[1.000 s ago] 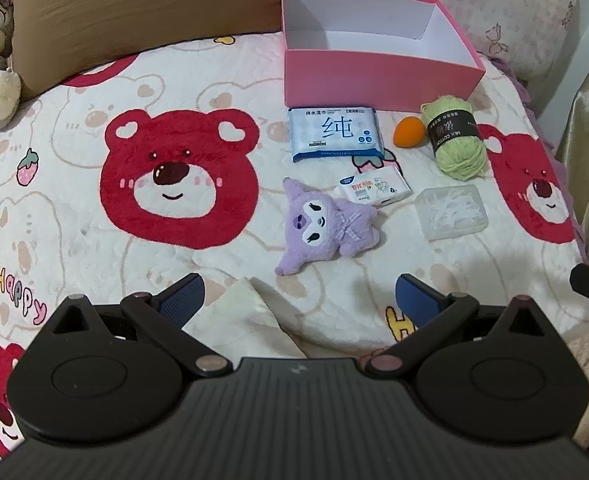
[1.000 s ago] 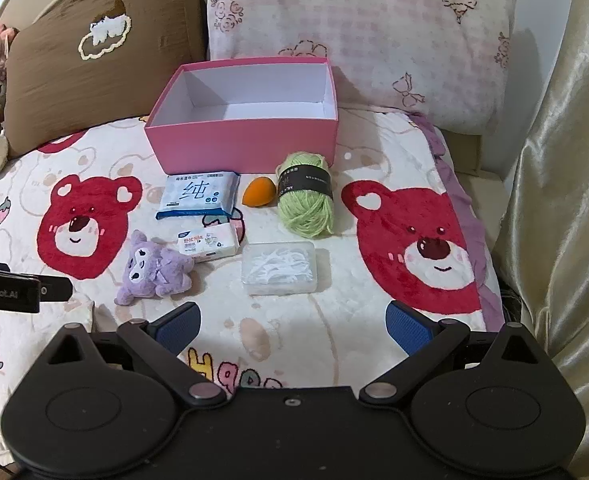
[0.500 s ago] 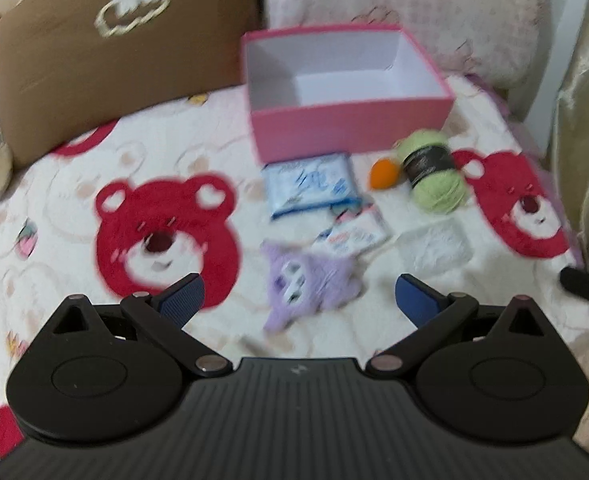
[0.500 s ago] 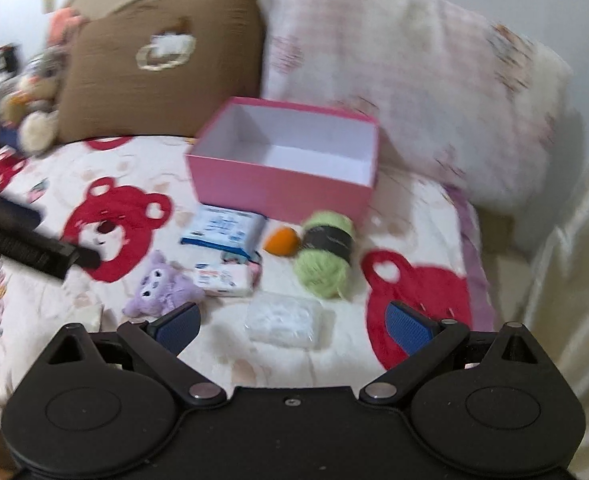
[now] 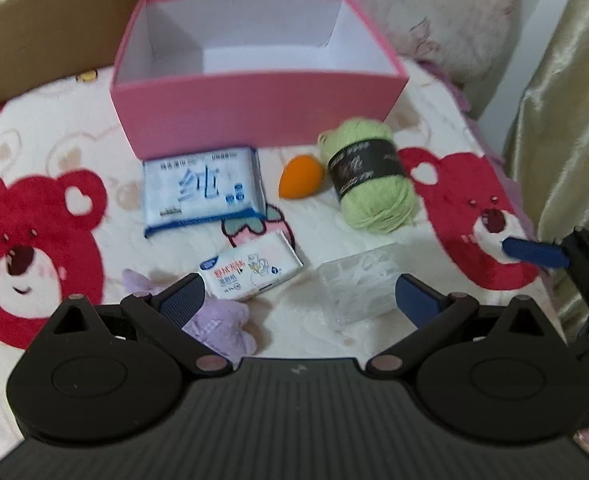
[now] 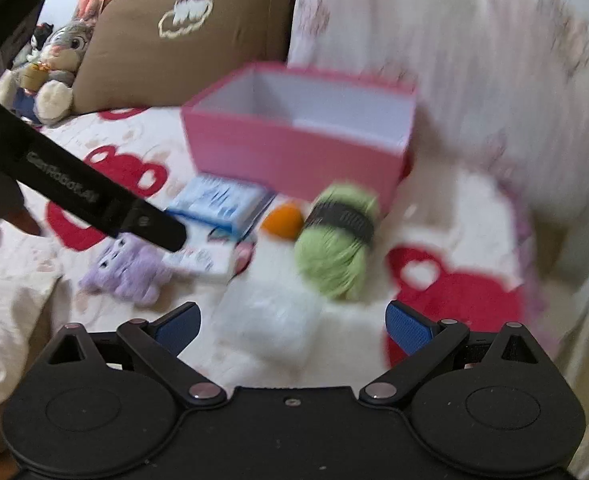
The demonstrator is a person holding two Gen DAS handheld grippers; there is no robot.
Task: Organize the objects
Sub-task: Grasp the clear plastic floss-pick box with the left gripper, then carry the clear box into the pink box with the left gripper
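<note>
An empty pink box [image 5: 254, 108] [image 6: 294, 148] stands open on the bear-print bed. In front of it lie a blue wipes pack [image 5: 202, 190] [image 6: 222, 202], an orange sponge [image 5: 300, 176] [image 6: 283, 222] and a green yarn ball [image 5: 370, 178] [image 6: 336, 248]. Nearer are a small white tissue pack [image 5: 250, 268] [image 6: 206, 260], a purple plush [image 5: 222, 326] [image 6: 128, 266] and a clear plastic box [image 5: 360, 286] [image 6: 270, 320]. My left gripper [image 5: 298, 302] is open above the tissue pack and clear box. My right gripper [image 6: 292, 326] is open just short of the clear box.
A brown pillow [image 6: 182, 36] and a pink-patterned pillow [image 6: 434, 52] lean behind the box. A grey rabbit plush [image 6: 60, 72] sits at the far left. A beige curtain [image 5: 570, 100] hangs on the right. The left gripper's body [image 6: 94, 196] crosses the right wrist view.
Both grippers have moved forward toward the objects; the box and items look bigger and closer. The right gripper's finger now shows at the right of the left view. Both stay open.
</note>
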